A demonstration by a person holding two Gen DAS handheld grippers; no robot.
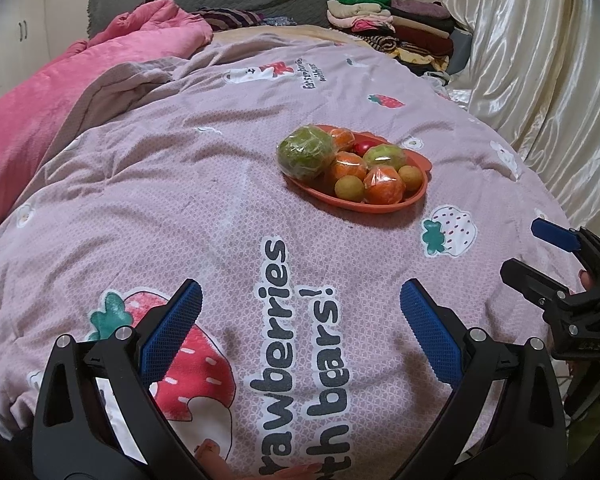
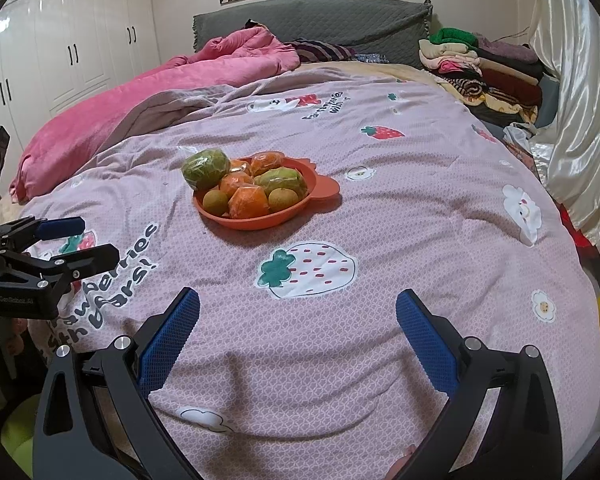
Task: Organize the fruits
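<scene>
A pink folded blanket (image 2: 148, 92) banks the left side of a bed covered by a strawberry-print quilt (image 2: 380, 208), where the left hand-held gripper (image 1: 300, 320) hangs low over the near quilt with its blue pads spread wide and nothing between them. Farther in sits an orange plate (image 2: 324, 192) holding all the fruit in sight: a large plastic-wrapped green fruit (image 2: 206, 169) riding on the plate's left rim, wrapped oranges (image 2: 249, 201) heaped in the middle, a second wrapped green fruit (image 2: 286, 181) behind them, two small yellow-green round fruits (image 2: 215, 202) at the front, and a small red fruit (image 1: 365, 146) half hidden, seen only from the left wrist. The fruit thus already lies gathered on the plate, a scene fitting either a finished tidy-up or a heap waiting to be sorted. Any grasp here would do best coming from above on one wrapped piece at a time, closing gently, since the film looks slippery and the soft quilt could let the plate tip. Open quilt surrounds the plate on every side, giving both tools room. The right hand-held gripper (image 2: 298, 332) hovers near the bed's foot, also spread wide and empty. At far right, stacked folded clothes (image 2: 484, 68) and a cream satin curtain (image 2: 572, 120) hem in that edge.
</scene>
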